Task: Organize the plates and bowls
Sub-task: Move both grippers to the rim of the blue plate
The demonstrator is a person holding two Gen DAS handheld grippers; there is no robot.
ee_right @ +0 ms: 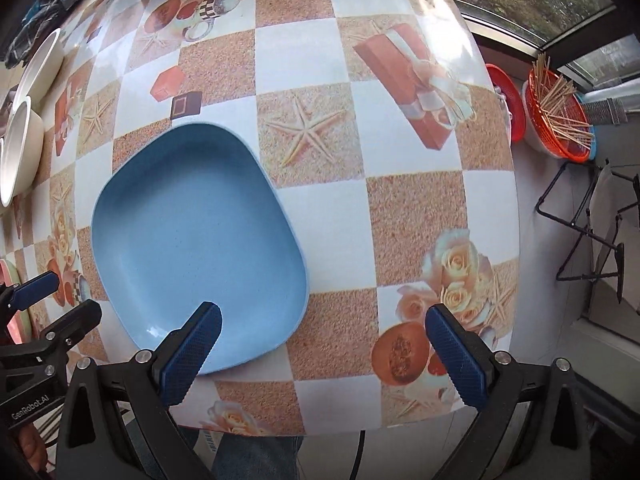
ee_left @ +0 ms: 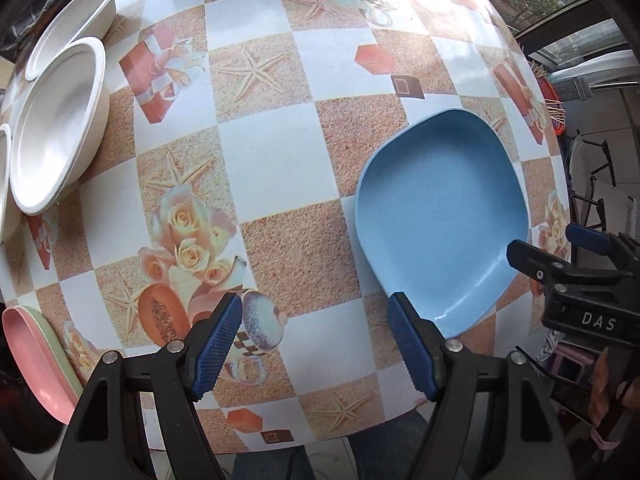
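A blue square plate (ee_left: pixel 440 220) lies flat on the patterned table (ee_left: pixel 280 152); the right wrist view has the same blue plate (ee_right: pixel 192 236) left of centre. My left gripper (ee_left: pixel 316 340) hangs open above the table, its right finger just over the plate's near edge, nothing between the pads. My right gripper (ee_right: pixel 324 344) is open too, its left finger (ee_right: pixel 192 352) above the plate's near rim, not touching. Several white bowls (ee_left: pixel 56 128) stand at the far left. A pink plate stacked on a green one (ee_left: pixel 40 356) sits at the near left edge.
The right gripper's black body (ee_left: pixel 580 292) shows at the right of the left wrist view. Off the table to the right stand an orange basket of sticks (ee_right: pixel 560 116), a red lid (ee_right: pixel 504 100) and a black folding frame (ee_right: pixel 592 232). A person's jeans show below the table edge.
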